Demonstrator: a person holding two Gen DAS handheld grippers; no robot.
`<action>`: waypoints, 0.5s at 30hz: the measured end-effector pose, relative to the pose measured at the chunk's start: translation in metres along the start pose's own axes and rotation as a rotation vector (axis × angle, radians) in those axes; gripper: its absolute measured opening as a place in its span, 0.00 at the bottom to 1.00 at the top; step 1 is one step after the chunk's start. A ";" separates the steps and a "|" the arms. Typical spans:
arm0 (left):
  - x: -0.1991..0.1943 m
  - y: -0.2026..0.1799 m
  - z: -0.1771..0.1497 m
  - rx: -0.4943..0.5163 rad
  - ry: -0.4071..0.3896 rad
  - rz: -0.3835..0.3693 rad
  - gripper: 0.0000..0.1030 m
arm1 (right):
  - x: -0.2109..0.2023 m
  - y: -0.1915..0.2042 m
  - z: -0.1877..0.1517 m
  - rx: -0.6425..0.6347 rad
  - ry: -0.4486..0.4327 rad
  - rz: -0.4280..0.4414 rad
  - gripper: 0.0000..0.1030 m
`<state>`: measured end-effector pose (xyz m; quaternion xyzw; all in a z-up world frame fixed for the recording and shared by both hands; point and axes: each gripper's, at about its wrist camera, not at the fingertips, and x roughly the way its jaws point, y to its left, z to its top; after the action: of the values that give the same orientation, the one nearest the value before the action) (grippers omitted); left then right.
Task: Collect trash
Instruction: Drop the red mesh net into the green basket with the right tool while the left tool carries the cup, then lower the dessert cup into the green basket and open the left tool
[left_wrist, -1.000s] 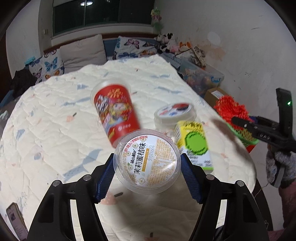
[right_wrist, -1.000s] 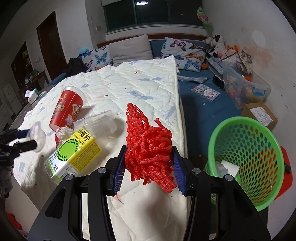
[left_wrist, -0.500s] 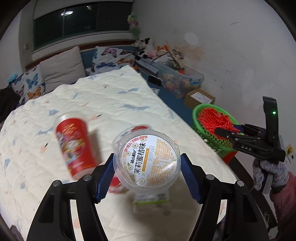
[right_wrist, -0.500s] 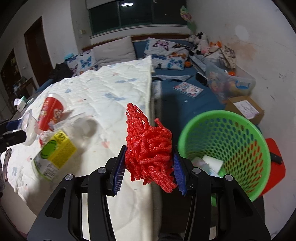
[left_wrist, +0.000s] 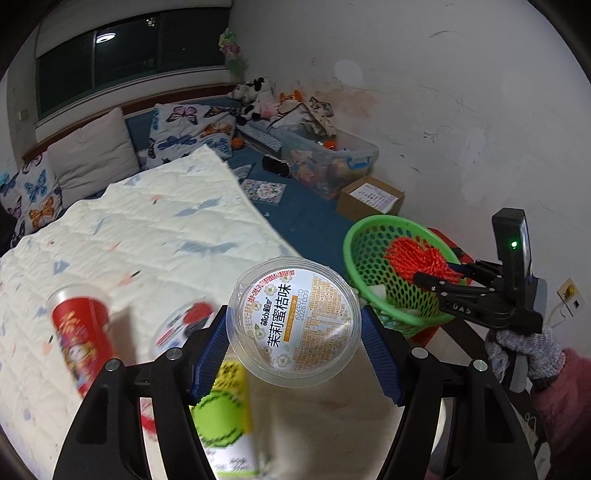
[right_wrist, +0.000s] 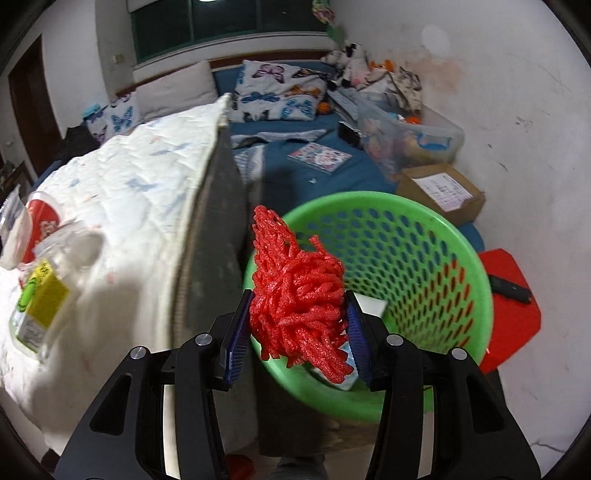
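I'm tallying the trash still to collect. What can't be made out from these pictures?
- Basket contents: right wrist view, red foam net in the right tongs covers most of the bottom.
- Red cup and yellow carton: left wrist view, motion-blurred, carton partly behind the left tongs and jelly cup.
- Yellow carton print: unreadable in either view.

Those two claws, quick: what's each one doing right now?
Left claw: closed on a clear plastic cup.
Right claw: closed on a red foam net, over the green basket.

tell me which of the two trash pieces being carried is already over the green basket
The red foam net in the right tool; it hangs above the green basket. The clear lidded cup in the left tool is above the bed.
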<state>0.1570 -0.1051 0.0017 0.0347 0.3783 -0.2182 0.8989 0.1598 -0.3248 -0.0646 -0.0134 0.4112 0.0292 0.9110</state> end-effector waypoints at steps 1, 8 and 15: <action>0.003 -0.003 0.002 0.002 0.001 -0.004 0.65 | 0.002 -0.003 0.000 0.005 0.004 -0.007 0.48; 0.021 -0.024 0.020 0.026 0.008 -0.033 0.65 | 0.010 -0.025 -0.005 0.042 0.028 -0.040 0.54; 0.036 -0.050 0.034 0.064 0.008 -0.062 0.65 | 0.009 -0.038 -0.011 0.067 0.028 -0.060 0.64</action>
<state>0.1807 -0.1711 0.0064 0.0527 0.3757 -0.2579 0.8886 0.1597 -0.3632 -0.0782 0.0042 0.4242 -0.0119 0.9055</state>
